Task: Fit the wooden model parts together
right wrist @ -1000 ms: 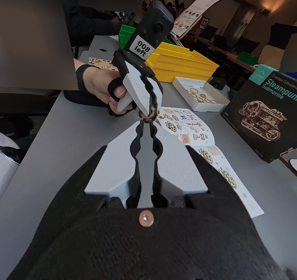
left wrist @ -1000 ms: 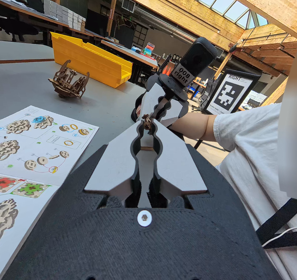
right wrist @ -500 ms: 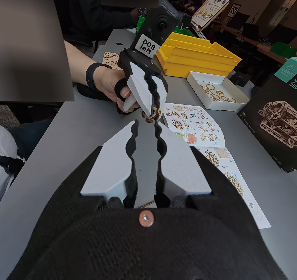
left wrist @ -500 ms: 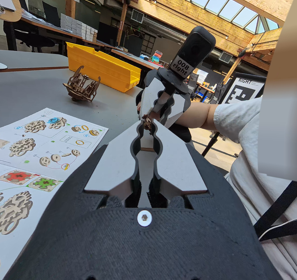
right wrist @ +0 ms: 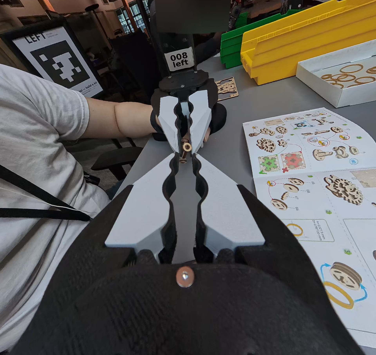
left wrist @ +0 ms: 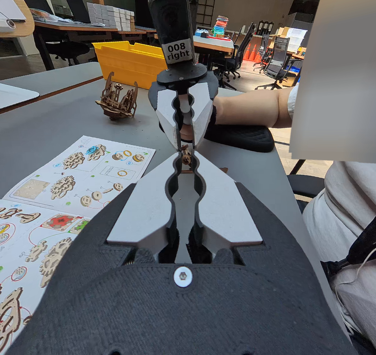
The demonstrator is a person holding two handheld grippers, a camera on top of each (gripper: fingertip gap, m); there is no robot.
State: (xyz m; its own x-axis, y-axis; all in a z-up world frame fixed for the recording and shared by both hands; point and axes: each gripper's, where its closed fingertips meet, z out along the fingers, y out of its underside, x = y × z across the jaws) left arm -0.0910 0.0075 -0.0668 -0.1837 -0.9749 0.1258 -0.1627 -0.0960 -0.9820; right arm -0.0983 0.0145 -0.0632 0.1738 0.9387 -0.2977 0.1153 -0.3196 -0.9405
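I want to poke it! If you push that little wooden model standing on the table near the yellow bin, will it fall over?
Probably, yes. The wooden model seems to balance on a small rounded bottom with wide parts higher up, so a push would likely tip it. It looks made of thin cut wood with many gaps, so it is probably light and rather fragile. The grey table looks smooth, so it might also slide.

Your grippers: pale grey fingers (left wrist: 142, 209) with black wavy inner pads, black textured bodies. Between their tips, your tan wooden part (right wrist: 185, 148) with darker brown edges. Grey table (left wrist: 61, 125). Beside the part, a white instruction sheet (right wrist: 317, 182) printed with beige gears, one red square and one green. Beyond the sheet: yellow bin (right wrist: 305, 40), green bin (right wrist: 232, 48), white tray (right wrist: 345, 93) of tan rings. Brown wooden model (left wrist: 117, 99).
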